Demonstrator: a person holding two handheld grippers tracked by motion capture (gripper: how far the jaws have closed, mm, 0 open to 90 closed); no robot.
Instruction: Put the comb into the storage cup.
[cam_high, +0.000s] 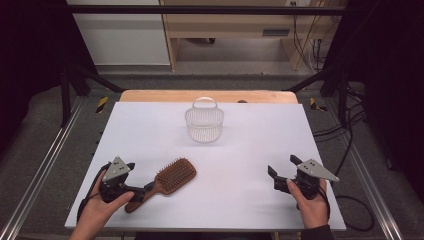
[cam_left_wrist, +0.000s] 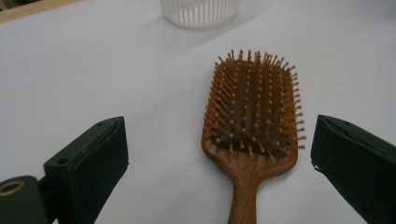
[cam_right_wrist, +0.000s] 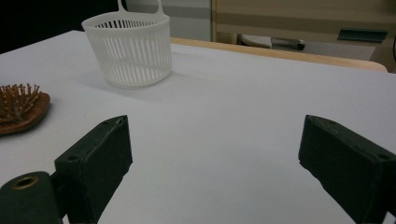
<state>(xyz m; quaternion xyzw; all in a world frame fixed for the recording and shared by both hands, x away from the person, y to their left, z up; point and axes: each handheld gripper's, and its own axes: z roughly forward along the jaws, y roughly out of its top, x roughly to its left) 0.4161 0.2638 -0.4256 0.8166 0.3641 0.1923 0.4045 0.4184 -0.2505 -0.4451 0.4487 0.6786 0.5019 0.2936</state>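
The brown wooden paddle hairbrush (cam_left_wrist: 251, 135) lies handle-first toward the wide-open left gripper (cam_left_wrist: 219, 163), much nearer than the equally open right gripper (cam_high: 284, 169).

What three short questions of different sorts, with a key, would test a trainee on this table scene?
1. True or false: the left gripper is shut on the hairbrush.
2. Which way do the hairbrush bristles face: A up, B down, C cannot tell?
3. Fill in: beyond the brush, nearer the table's far edge, stands a white slatted ______.

Key
1. False: its jaws stand wide apart, either side of the brush.
2. A.
3. Basket. The right gripper is open too, over bare table.
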